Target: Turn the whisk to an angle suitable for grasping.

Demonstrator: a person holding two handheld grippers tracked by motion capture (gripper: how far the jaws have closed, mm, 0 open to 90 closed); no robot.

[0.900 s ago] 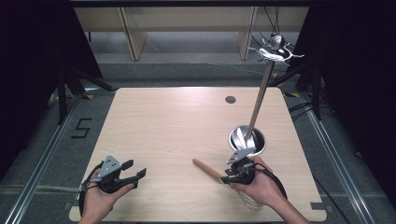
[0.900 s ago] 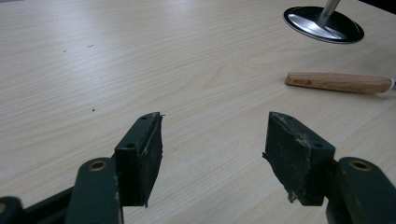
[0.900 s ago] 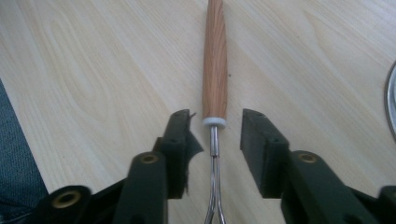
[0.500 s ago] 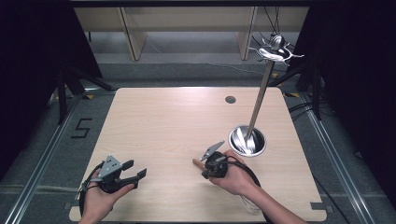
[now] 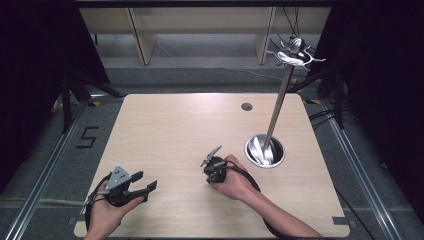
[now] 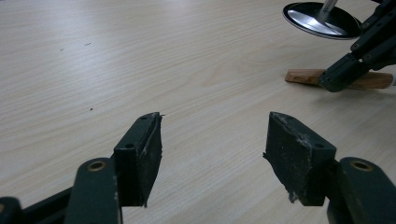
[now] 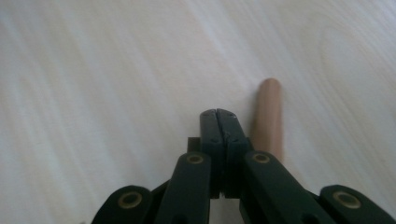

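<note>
Pale wood table (image 5: 165, 130) stands on a grey floor before dark curtains, with a metal stand (image 5: 272, 125) rising tilted from its round base (image 5: 264, 150) near the table's right edge. Well left of that base, by the near edge, the left gripper (image 5: 145, 185) rests in a hand with its jaws spread wide and empty. Between them, nearer the base, the right gripper (image 5: 213, 152) has its jaws pressed together, holding nothing, just beside a wooden stick (image 7: 268, 116) lying flat on the table.
</note>
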